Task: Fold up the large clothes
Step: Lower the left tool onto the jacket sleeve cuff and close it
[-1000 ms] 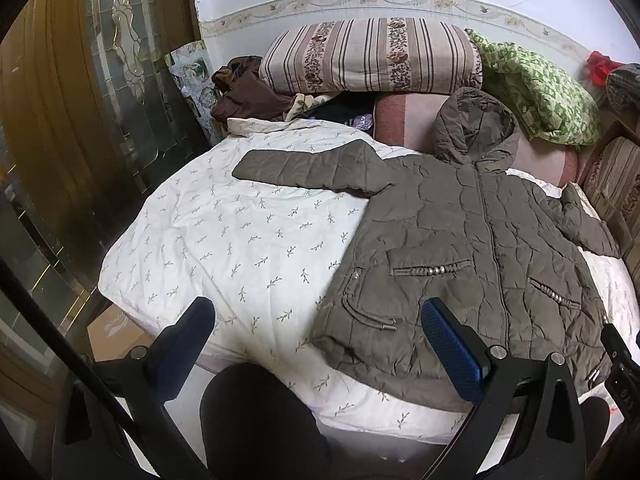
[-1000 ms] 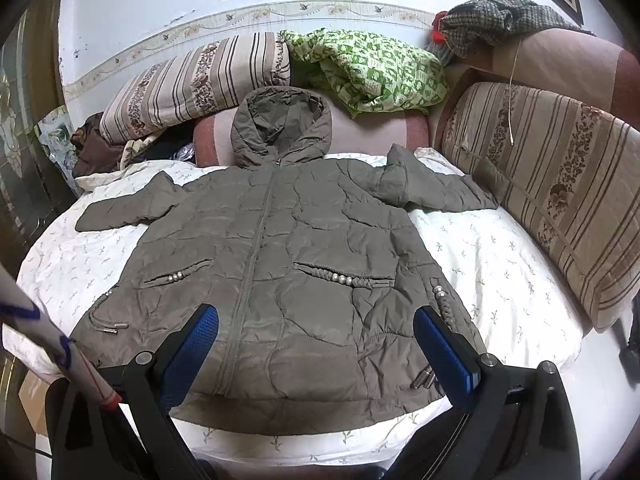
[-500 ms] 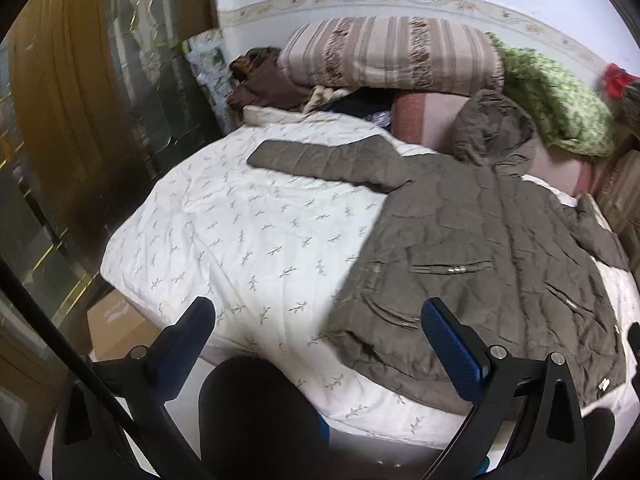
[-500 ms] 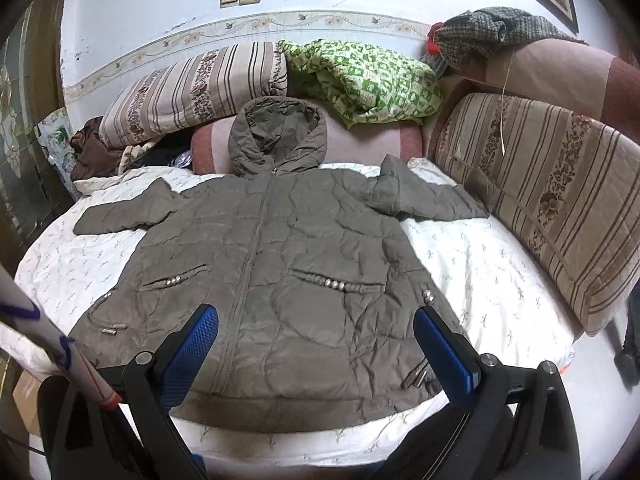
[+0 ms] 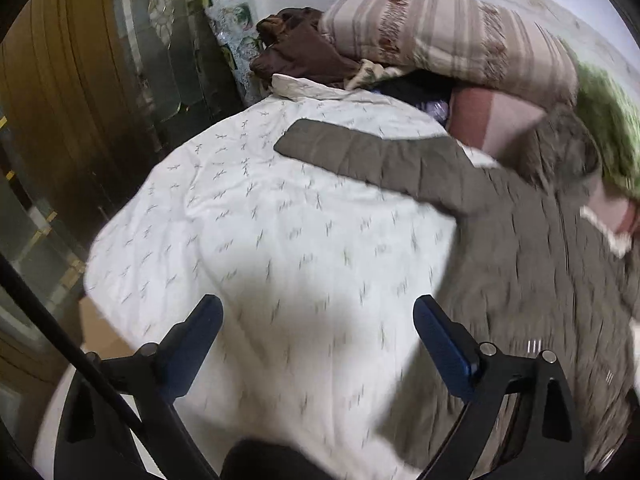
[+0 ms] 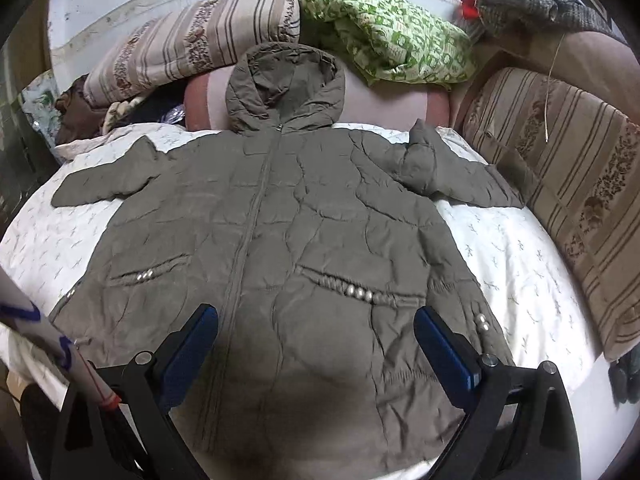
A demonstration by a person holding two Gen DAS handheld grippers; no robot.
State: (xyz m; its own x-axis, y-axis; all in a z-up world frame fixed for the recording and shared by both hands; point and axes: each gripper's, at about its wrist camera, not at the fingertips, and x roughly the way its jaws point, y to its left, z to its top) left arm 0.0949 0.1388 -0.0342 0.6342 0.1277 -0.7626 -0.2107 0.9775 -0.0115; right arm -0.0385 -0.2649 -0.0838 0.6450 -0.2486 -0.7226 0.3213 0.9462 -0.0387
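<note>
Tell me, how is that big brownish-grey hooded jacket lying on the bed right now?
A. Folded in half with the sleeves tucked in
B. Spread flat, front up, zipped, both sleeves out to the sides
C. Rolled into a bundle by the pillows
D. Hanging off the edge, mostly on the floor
B: in the right wrist view the jacket lies flat on the white bedspread, zip closed, hood towards the pillows, a sleeve stretched out on each side.

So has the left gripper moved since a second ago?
Yes. The left gripper has swung left, off the jacket: bare white bedsheet now lies between its fingers, and the jacket's hem sits beside the right-hand one.
</note>
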